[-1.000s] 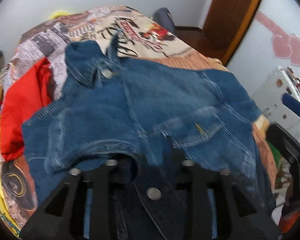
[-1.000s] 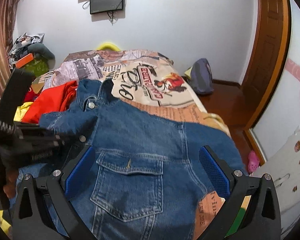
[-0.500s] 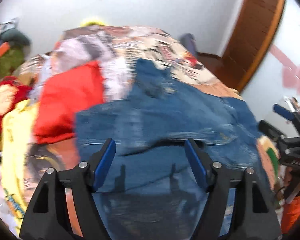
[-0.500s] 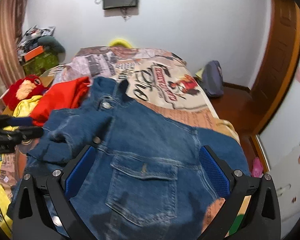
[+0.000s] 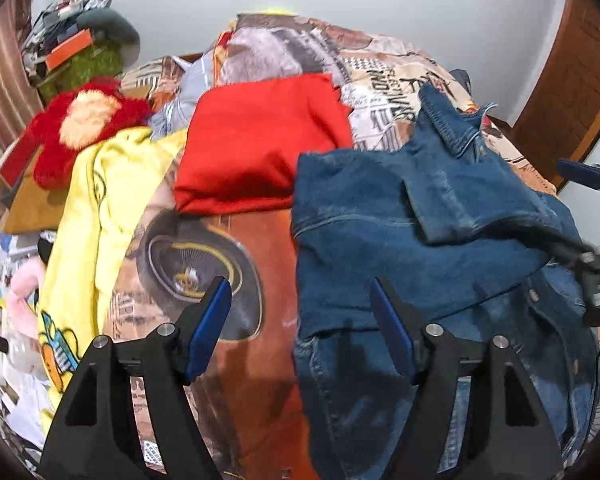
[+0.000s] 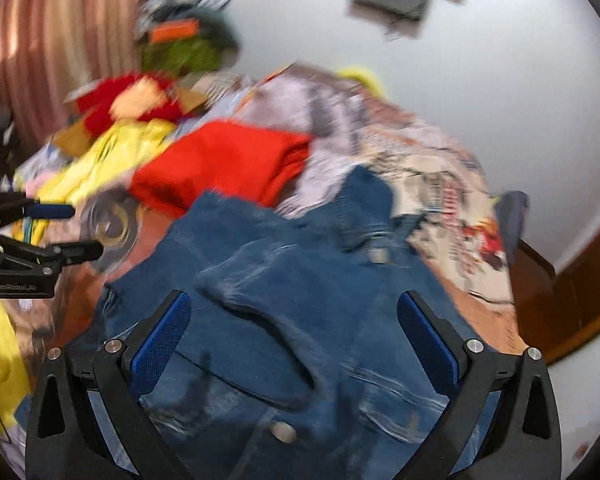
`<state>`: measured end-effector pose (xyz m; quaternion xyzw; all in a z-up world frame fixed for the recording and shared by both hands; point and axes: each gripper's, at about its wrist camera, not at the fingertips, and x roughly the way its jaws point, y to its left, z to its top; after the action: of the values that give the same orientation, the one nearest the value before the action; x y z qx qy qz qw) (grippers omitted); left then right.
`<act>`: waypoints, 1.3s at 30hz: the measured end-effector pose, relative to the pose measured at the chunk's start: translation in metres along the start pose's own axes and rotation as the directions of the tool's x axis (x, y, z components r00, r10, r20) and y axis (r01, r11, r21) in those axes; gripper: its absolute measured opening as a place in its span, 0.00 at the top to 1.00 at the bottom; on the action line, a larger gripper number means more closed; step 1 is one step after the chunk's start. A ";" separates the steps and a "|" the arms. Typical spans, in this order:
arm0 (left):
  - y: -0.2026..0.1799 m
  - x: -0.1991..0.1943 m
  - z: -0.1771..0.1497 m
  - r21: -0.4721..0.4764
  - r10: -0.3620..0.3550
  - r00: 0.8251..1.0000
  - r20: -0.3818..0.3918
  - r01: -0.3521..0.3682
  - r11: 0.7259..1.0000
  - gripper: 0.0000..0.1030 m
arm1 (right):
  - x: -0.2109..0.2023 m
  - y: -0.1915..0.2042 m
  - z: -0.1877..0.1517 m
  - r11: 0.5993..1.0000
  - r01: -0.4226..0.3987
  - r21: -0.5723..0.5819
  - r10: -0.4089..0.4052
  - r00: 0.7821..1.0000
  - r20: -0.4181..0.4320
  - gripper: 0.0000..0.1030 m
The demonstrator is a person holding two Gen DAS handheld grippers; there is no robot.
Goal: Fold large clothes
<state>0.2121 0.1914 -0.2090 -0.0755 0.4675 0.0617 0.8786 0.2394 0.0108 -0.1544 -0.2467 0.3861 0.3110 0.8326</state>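
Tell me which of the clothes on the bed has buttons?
The blue denim jacket does; round metal buttons show on its front. The red garment and the yellow one beside it show none.

Probably a home bedroom: a bed (image 5: pixel 384 76), curtain (image 6: pixel 60 32), scattered clothes.

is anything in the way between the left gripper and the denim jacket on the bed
Nothing visible blocks it. The left gripper hangs open over the denim jacket, at its left edge, with nothing between its pads. The red garment lies further back, beside the jacket.
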 end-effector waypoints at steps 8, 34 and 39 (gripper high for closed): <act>0.009 0.031 -0.016 -0.007 0.000 0.998 -0.063 0.000 1.000 0.31 | 0.066 0.032 0.003 0.993 -0.064 -0.103 0.043 0.979 -0.202 0.27; 0.004 0.074 -0.016 -0.028 0.066 0.987 -0.147 -0.071 0.997 0.31 | 0.022 -0.031 0.009 0.986 -0.140 0.092 0.144 0.989 -0.035 0.87; -0.009 0.059 -0.010 0.014 0.090 0.987 -0.130 -0.089 0.996 0.31 | -0.031 -0.078 0.009 0.976 -0.094 0.199 0.071 0.990 0.119 0.88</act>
<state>0.2383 0.1833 -0.2632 -0.0550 0.5269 0.0941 0.8429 0.2833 -0.0472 -0.1109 -0.1261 0.3789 0.3176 0.8601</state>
